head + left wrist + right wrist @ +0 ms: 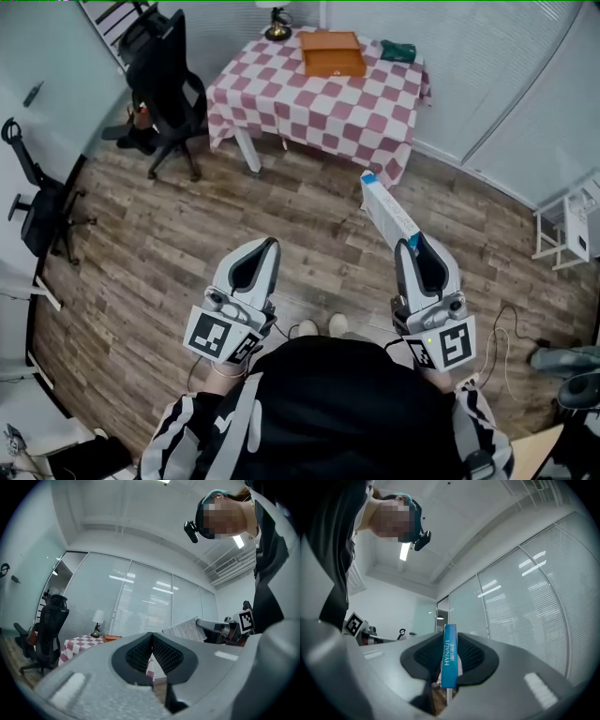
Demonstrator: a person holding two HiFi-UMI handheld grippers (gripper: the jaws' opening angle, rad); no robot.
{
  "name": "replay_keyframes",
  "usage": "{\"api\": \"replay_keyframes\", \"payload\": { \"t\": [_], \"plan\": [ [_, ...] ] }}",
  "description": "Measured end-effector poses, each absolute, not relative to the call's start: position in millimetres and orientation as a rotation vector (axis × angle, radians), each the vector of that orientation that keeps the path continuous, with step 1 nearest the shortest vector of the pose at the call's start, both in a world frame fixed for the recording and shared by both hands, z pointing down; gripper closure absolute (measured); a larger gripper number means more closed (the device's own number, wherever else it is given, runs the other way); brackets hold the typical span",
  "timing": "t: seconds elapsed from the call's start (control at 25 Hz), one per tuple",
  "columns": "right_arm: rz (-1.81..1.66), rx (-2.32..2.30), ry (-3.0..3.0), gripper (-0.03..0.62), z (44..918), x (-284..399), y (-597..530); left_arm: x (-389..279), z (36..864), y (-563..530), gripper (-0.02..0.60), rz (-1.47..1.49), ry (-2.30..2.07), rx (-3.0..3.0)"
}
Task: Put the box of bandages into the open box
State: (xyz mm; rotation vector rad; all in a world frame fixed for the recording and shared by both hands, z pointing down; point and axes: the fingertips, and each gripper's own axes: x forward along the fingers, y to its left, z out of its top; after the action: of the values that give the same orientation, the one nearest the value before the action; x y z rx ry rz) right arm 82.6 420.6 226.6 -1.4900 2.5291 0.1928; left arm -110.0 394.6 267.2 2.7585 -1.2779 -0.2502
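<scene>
The orange open box [332, 53] sits on the checked table [319, 103] well ahead, with a lamp [277, 28] near it. The right gripper [417, 246], held about level, is clamped on the box of bandages [386, 208], which juts forward. The left gripper [269, 246] alongside has its jaws together with nothing between them, and an office chair [169, 80] stands left of the table.

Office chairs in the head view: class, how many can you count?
2. One black chair stands left of the checked table; a second chair is by the picture's left edge. More may be hidden beyond the frame.
</scene>
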Motion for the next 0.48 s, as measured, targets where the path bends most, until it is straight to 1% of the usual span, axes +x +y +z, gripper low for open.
{"api": "replay_keyframes", "payload": {
  "t": [0.16,0.48],
  "plan": [
    [0.262,-1.557,2.507,0.511,230.6,76.4,423.1,-115.9,275.3,393.5,0.586,-0.231,-1.229,2.767],
    [0.279,-1.644,2.509,0.514,237.4,68.8,421.4,-117.9,284.9,387.9,0.586,-0.206,-1.173,2.787]
  ]
}}
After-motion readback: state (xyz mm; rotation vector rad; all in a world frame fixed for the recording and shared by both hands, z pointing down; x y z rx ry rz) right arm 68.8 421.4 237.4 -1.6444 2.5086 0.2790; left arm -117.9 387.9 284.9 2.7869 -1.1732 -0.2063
